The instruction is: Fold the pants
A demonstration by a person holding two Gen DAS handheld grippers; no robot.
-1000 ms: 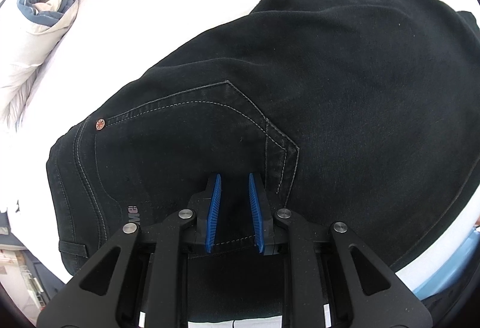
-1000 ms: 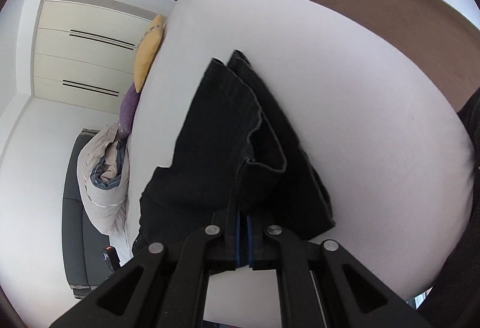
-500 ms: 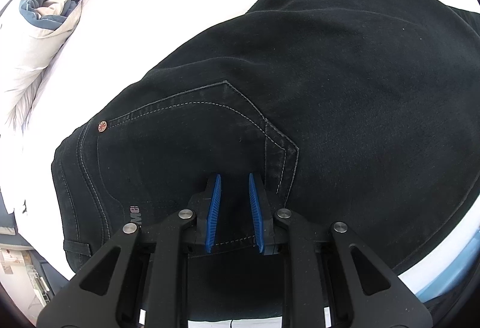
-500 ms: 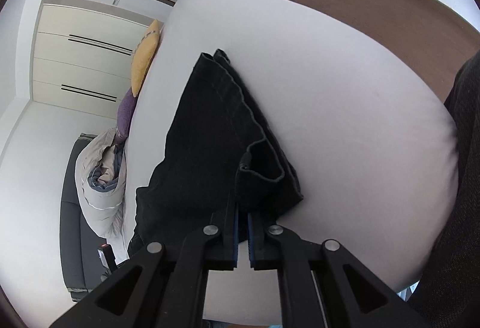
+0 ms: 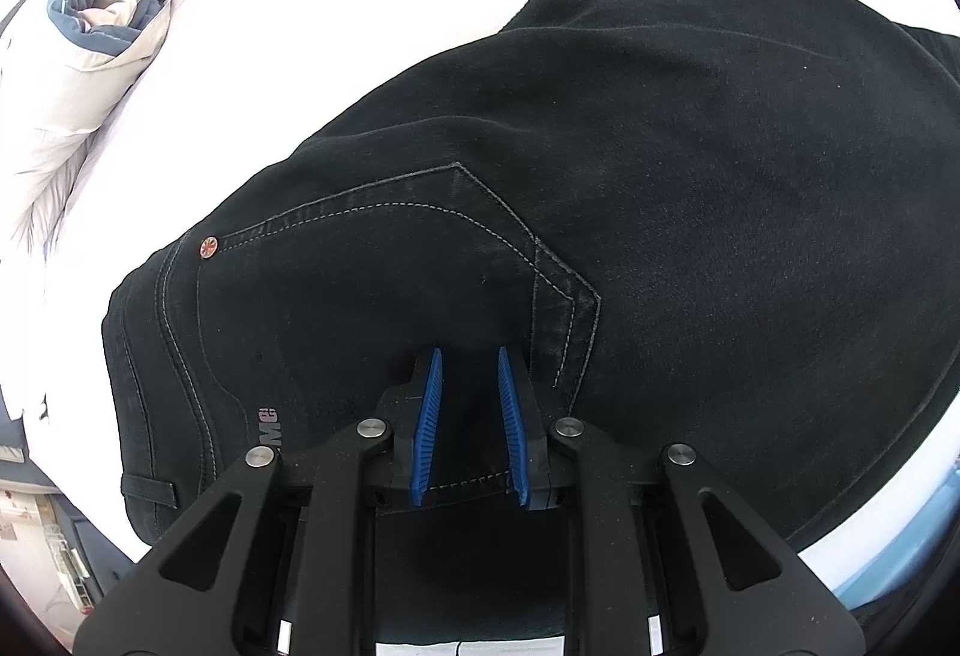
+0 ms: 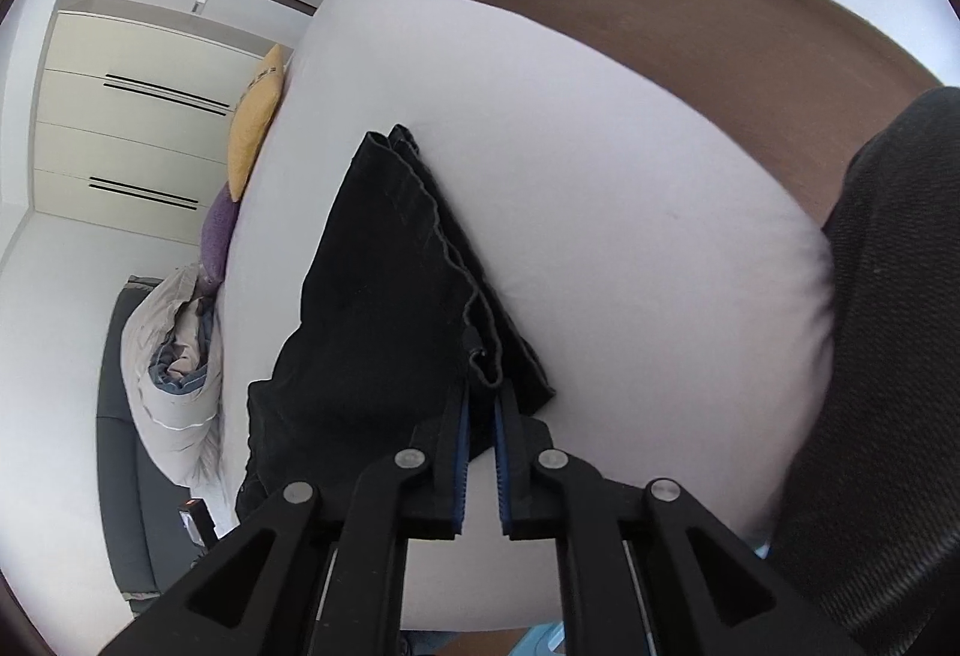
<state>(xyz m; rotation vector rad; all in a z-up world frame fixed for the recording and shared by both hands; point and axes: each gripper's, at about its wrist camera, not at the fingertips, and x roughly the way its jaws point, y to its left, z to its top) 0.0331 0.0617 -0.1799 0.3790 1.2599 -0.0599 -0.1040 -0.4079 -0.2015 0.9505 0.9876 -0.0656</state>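
Since half a second ago the right gripper (image 6: pixel 480 401) has parted its blue pads a little and the folded leg end has dropped flatter onto the bed, while the left gripper (image 5: pixel 468 356) has barely shifted.

Nearest in the left wrist view, the black gripper frame covers the lower edge of the black jeans (image 5: pixel 600 212), so the waistband behind it is hidden; a stitched edge runs between the blue pads near their base. The left jaws stand a little apart with denim lying between them, and whether they press it cannot be told. Just beyond the tips lies the back pocket (image 5: pixel 384 266) with pale stitching and a copper rivet (image 5: pixel 209 246) at its corner; a small logo by the left finger is too cut off to read.

In the right wrist view the jaws are slightly apart, with the hem corner of the jeans (image 6: pixel 390 308) at the pad tips; contact is unclear. The jeans stretch away from the claw across the white mattress (image 6: pixel 600 176), legs doubled over. Farther off, at the bed's left edge, lie a bundled duvet (image 6: pixel 171 374), a purple cushion (image 6: pixel 217 233) and a yellow cushion (image 6: pixel 255 116). A dark shape at far right is cut off.
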